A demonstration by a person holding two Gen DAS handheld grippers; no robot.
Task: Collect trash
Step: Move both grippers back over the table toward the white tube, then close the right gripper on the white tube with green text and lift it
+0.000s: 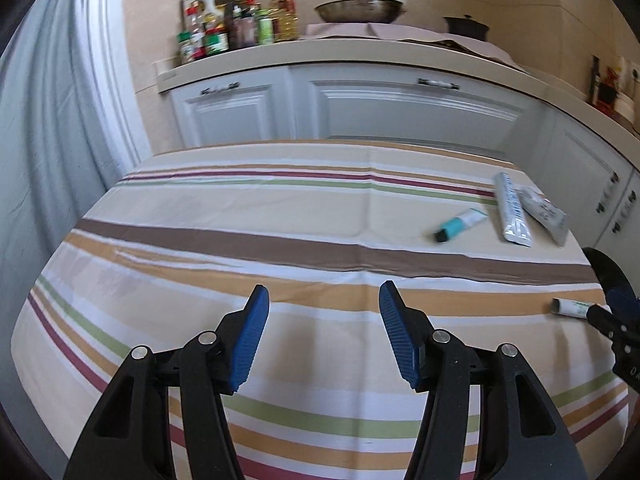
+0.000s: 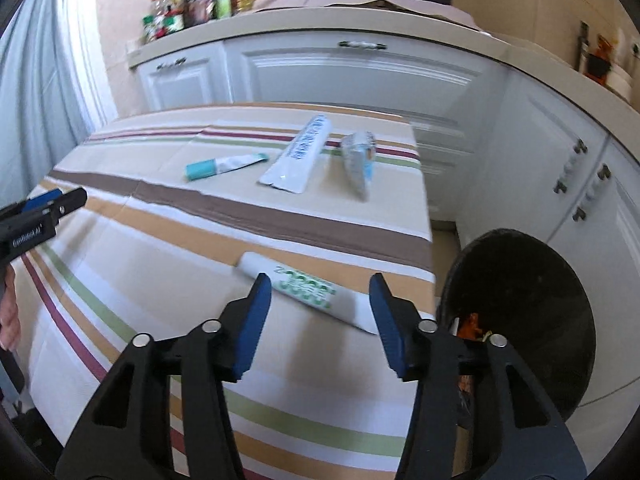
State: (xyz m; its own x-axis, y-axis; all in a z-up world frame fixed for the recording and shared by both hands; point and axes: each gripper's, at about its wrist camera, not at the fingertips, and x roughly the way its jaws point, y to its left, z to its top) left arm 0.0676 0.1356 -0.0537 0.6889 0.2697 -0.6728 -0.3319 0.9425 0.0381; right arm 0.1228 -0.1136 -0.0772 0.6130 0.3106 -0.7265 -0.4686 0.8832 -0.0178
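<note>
Right gripper (image 2: pixel 320 312) spread wide, empty. White green-lettered tube (image 2: pixel 304 292) lies just beyond the fingertips at frame centre, long axis running upper-left to lower-right. Left gripper (image 1: pixel 324 320) wide, farther off.

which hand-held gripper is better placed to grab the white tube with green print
Right. The right hand-held gripper stands open with the white tube with green print just past its fingertips, and the black bin is beside it. The left hand-held gripper is open over bare tablecloth, farther from it.
</note>
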